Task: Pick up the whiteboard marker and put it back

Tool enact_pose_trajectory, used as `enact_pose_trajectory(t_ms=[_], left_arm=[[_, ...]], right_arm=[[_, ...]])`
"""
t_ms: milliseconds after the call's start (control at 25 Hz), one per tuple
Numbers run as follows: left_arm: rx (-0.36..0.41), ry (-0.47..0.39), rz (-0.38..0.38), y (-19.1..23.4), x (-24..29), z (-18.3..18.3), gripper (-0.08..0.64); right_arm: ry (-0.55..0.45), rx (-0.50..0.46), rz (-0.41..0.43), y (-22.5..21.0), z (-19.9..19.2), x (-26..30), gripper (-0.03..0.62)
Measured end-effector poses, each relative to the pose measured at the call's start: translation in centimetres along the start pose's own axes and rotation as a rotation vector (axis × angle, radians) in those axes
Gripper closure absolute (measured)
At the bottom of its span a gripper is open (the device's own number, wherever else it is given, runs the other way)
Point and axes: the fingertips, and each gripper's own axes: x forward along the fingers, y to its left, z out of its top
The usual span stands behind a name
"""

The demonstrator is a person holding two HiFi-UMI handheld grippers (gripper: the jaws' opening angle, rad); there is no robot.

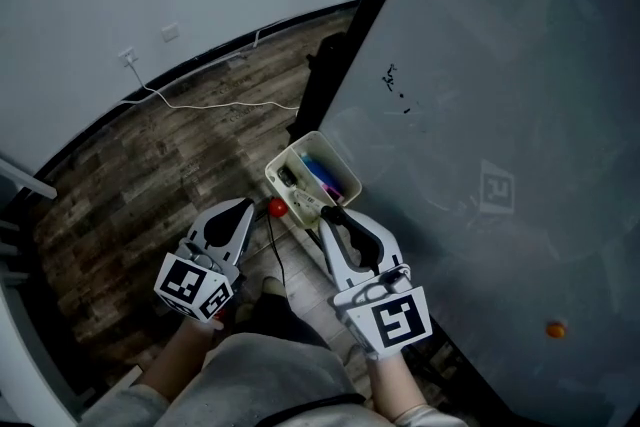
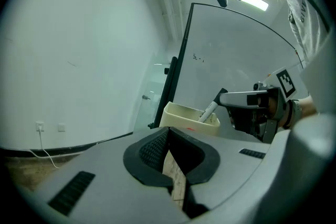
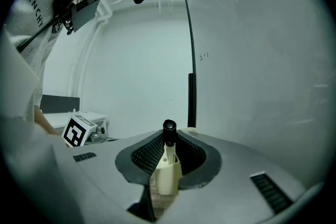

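Two claws we hold level: right claw (image 1: pixel 333 213) pinches the black-capped white marker (image 2: pixel 209 111) in the cream plastic holder (image 2: pixel 184 119); left claw (image 1: pixel 243 207) closed, empty.

A: What carries things here?
B: A cream bin (image 1: pixel 290 155) at the whiteboard (image 1: pixel 500 95) edge, a blue marker (image 1: pixel 322 177) lying inside.
A: And underneath?
B: Dark wood-plank floor (image 1: pixel 150 185), a white cable (image 1: pixel 215 103) trailing across it.

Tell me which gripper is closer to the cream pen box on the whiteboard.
Right. The right gripper is at the box's near edge, holding a marker angled into it. The left gripper sits off to the box's left, apart from it, holding nothing.
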Motion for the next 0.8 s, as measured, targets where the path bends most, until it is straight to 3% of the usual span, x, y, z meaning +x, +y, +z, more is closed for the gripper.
enact_pose_trajectory(t_ms=[800], left_arm=[[-0.026, 0.022, 0.021, 0.8, 0.2, -1.1, 0.545]], right_arm=[[0.037, -0.025, 0.020, 0.6, -1.7, 1.2, 0.517]])
